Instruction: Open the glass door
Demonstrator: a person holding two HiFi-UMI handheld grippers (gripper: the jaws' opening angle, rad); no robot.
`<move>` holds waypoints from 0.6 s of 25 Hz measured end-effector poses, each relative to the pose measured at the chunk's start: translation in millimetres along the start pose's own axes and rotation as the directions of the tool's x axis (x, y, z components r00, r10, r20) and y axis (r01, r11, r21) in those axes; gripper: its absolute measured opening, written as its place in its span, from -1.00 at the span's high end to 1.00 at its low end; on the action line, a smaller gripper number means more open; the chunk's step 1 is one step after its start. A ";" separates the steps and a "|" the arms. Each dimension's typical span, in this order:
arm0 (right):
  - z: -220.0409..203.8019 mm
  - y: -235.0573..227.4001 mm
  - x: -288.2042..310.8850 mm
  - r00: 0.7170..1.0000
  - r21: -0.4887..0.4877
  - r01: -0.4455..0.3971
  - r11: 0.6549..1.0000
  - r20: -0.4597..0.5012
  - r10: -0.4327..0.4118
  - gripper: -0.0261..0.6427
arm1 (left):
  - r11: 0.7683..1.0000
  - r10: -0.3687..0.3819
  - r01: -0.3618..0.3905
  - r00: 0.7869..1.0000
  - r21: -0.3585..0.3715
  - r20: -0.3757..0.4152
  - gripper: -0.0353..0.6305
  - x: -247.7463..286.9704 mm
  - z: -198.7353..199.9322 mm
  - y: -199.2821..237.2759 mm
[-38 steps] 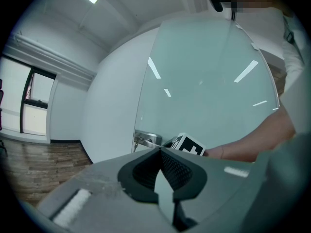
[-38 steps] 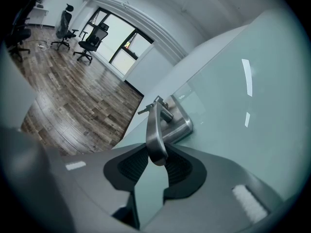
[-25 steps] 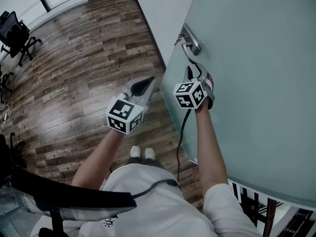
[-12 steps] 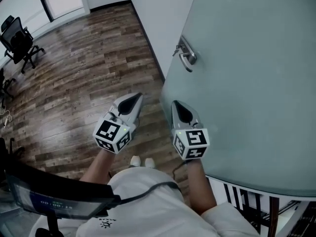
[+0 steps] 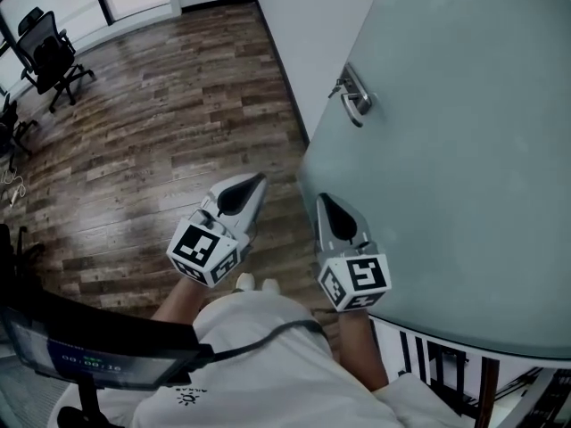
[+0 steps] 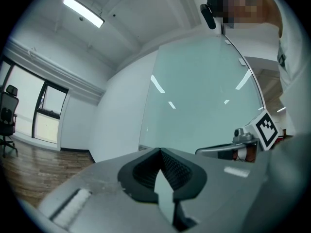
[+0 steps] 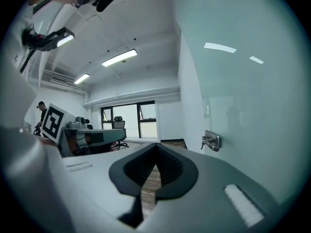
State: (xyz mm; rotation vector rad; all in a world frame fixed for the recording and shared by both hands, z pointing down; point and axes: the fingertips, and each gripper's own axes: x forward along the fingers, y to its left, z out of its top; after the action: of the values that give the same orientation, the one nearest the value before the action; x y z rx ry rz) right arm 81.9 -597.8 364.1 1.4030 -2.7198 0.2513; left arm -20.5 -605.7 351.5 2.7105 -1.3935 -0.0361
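Observation:
The frosted glass door (image 5: 464, 150) fills the right side of the head view, its metal lever handle (image 5: 355, 96) near the door's edge. My right gripper (image 5: 323, 201) hovers well short of the handle, level with the floor, its jaws shut on nothing. Beside it to the left, my left gripper (image 5: 257, 182) is also shut and empty. In the right gripper view the handle (image 7: 212, 141) sits ahead to the right of the shut jaws (image 7: 155, 148). The left gripper view shows its shut jaws (image 6: 159, 152) facing the door (image 6: 204, 106).
Wooden plank floor (image 5: 161, 114) stretches to the left of the door. A white wall (image 5: 312, 25) meets the door's edge. Office chairs (image 5: 49, 52) stand at the far left by a window. The person's feet (image 5: 254, 283) are just below the grippers.
My right gripper has come off the door handle, drawn back toward the person and shut. The left gripper has also drawn back a little.

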 end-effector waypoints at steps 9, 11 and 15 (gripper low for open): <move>0.0 8.0 2.3 1.000 -0.004 -0.015 1.000 0.002 0.015 0.90 | 1.000 0.023 -0.023 1.000 0.002 0.007 0.89 -11.3 -0.7 0.3; 2.0 9.5 1.7 1.000 -0.009 -0.014 1.000 0.005 0.014 0.90 | 1.000 0.025 -0.025 1.000 -0.001 0.006 0.89 -12.9 -1.3 0.4; 6.3 10.0 1.2 1.000 -0.017 -0.009 1.000 0.009 0.009 0.90 | 1.000 0.025 -0.025 1.000 -0.008 0.004 0.89 -14.6 -1.7 1.6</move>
State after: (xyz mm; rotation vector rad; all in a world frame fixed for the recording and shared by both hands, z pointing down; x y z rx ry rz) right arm 73.1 -594.2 356.9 1.3918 -2.7297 0.2223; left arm -30.1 -594.7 353.0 2.6877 -1.4253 -0.0450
